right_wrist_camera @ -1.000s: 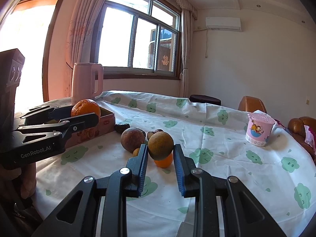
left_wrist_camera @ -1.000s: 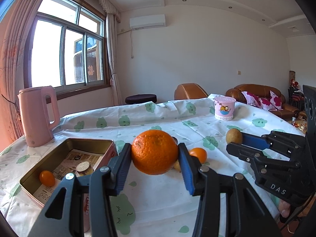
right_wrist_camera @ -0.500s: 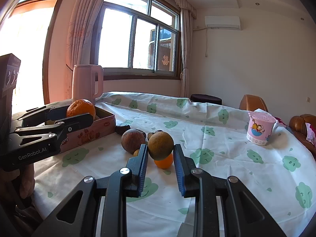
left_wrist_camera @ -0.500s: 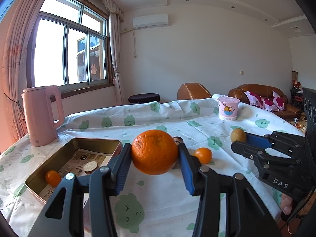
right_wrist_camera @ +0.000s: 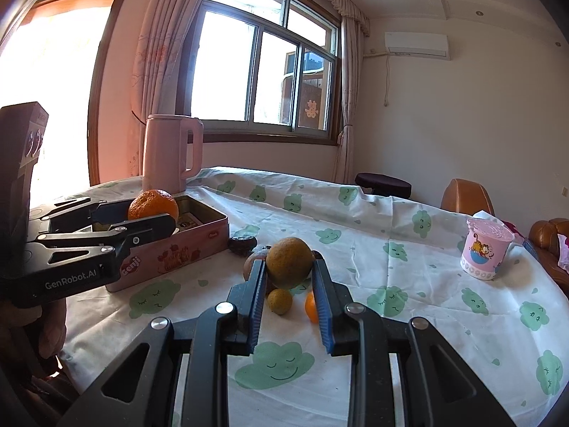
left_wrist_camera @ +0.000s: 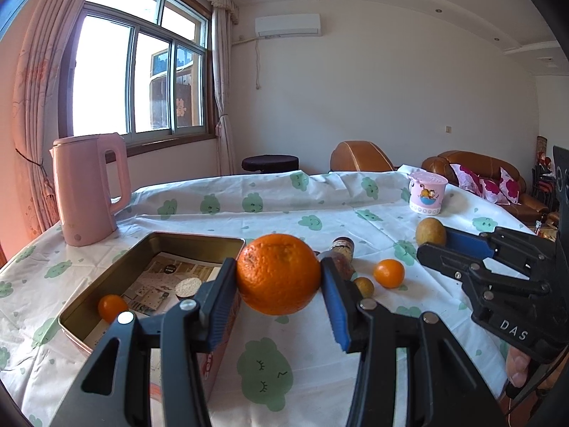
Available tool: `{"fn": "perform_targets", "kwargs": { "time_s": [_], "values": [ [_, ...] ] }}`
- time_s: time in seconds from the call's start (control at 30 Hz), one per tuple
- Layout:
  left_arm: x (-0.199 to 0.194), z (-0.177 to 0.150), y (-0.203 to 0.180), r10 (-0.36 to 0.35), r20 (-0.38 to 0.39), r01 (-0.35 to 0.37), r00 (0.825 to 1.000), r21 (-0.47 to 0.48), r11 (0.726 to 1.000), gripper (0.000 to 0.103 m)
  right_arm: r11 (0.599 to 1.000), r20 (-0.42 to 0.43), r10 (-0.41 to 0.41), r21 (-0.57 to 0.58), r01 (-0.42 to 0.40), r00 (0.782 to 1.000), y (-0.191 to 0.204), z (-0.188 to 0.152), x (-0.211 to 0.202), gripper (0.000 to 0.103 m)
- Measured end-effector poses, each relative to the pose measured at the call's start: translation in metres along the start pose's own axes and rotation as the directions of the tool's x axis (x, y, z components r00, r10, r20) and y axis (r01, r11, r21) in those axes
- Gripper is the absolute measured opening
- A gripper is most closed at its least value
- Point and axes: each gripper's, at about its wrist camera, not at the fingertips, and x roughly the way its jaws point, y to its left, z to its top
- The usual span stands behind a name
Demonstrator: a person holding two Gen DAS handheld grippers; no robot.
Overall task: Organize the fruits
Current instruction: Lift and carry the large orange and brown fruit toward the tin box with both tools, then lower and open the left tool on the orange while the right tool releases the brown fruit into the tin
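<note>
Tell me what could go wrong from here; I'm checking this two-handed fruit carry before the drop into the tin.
1. The big orange is pinched only at its sides by the left gripper above the tin's near wall; it might slip out and miss.
2. The right gripper carries a brownish-green fruit over the loose fruit on the tablecloth; a drop could scatter them.

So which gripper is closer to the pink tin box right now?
Left. The left gripper, shut on the big orange, hangs at the pink tin box rim. The right gripper, holding a brownish fruit, is off past the loose fruit.
</note>
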Motion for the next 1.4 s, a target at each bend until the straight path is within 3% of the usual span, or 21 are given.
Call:
{"fn": "perform_targets", "kwargs": {
  "time_s": [0.4,0.87,1.4],
  "values": [
    [0.007,0.004,0.036,0.039,-0.052,-0.042,0.998,-0.061,0.997,0.049,0.997,0.007,0.068,-0.034,-0.068,0.998,0.024,0.036,0.016,0.028],
    [0.029,0.012,0.087,0.103,-0.119,-0.112,0.988,-0.074,0.991,0.049,0.982,-0.032,0.150,-0.114,-0.153,0.988,0.073,0.072,0.068,0.028],
    [0.064,0.017,0.120,0.125,-0.212,-0.138,0.969,-0.050,0.989,0.049,0.979,-0.117,0.189,-0.055,-0.196,0.975,0.095,0.086,0.131,0.028]
  ]
}}
